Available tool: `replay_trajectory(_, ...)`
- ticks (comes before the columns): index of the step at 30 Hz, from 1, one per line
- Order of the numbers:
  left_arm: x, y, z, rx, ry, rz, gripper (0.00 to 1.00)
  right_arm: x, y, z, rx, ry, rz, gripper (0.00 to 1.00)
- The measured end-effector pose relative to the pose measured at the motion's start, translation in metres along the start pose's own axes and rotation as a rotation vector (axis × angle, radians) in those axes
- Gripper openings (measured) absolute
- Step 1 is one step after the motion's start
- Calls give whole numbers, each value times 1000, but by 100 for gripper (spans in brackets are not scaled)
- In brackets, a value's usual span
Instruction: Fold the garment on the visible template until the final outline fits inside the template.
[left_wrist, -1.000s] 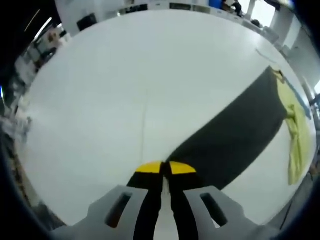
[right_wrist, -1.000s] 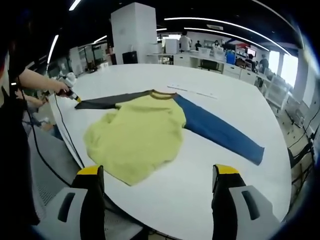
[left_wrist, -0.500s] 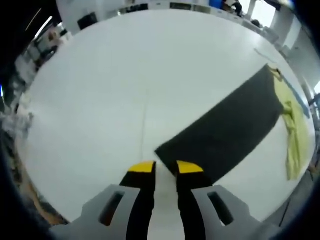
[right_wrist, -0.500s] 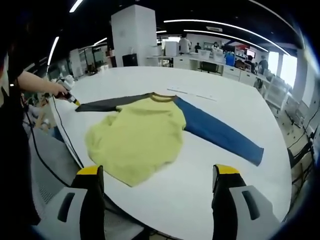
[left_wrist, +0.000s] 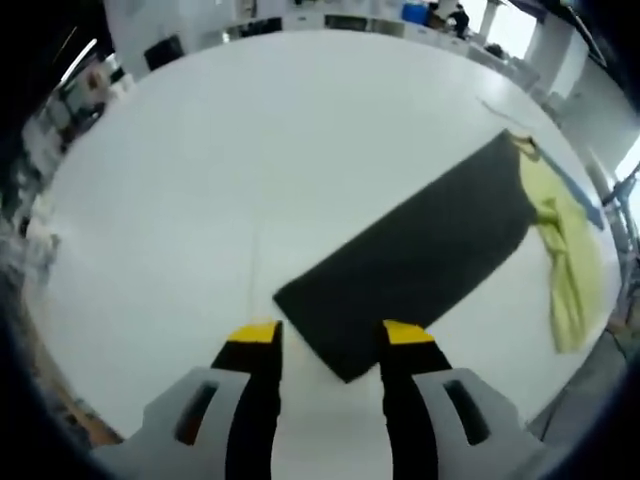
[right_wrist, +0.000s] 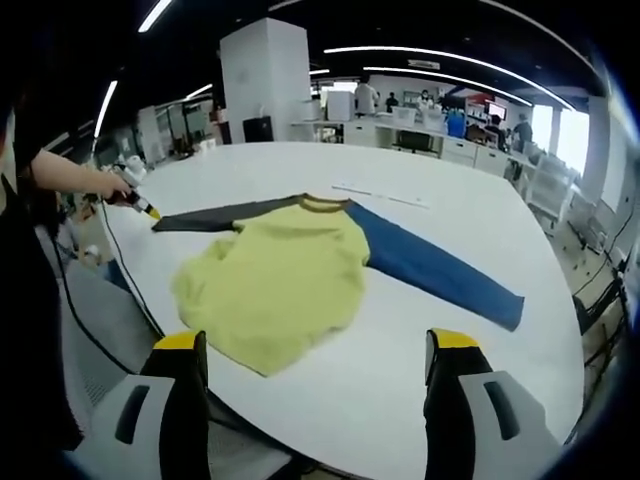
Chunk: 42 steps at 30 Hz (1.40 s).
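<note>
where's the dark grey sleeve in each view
Left gripper view: the dark grey sleeve runs from just ahead of the open left gripper up toward the upper right.
Right gripper view: it lies at left of centre, reaching from the yellow body toward the left gripper.
Shared landmark: the yellow body that the sleeve joins.

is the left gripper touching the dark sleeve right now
Cannot tell. In the left gripper view the left gripper is open, and the dark sleeve's corner lies between its fingertips; contact isn't plain.

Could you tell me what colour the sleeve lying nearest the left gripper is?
Dark grey sleeve, clearest in the left gripper view.
</note>
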<state>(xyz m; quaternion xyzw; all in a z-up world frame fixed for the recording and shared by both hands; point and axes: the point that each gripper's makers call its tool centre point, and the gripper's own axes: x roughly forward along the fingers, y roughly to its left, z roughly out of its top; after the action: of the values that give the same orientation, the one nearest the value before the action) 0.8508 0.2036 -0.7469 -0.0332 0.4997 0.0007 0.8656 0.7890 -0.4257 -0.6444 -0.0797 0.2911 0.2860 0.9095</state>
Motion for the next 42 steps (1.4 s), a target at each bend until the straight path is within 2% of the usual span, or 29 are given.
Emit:
replay_trajectory(6,-14,-22,1,33,-22,-24,43,-5,2,3,7,-27,-4,89)
replay_trajectory(17,-53,-72,-16,73,-40,-92,49,-16,0,9,15,-63,-16,91)
replay_trajectory(24,-74,-103,-25,57,-66,-149,49,-21,2,4,36,-68,-13,93)
replay_trajectory(27,-82,-115,-30,54,-78,-161,54,-24,1,-2,77,-49,-13,94)
replay_trajectory(31,-90,-128,-34,46,-97,-168,63,-30,0,-2,64,-54,-12,94)
replay_trajectory(36,-99,-147,-38,59,-116,-204,63,-36,-5,-2,63,-55,-15,94)
replay_trajectory(42,-110,-171,-48,87,-113,-232,73,-37,-5,0,51,-63,-3,93)
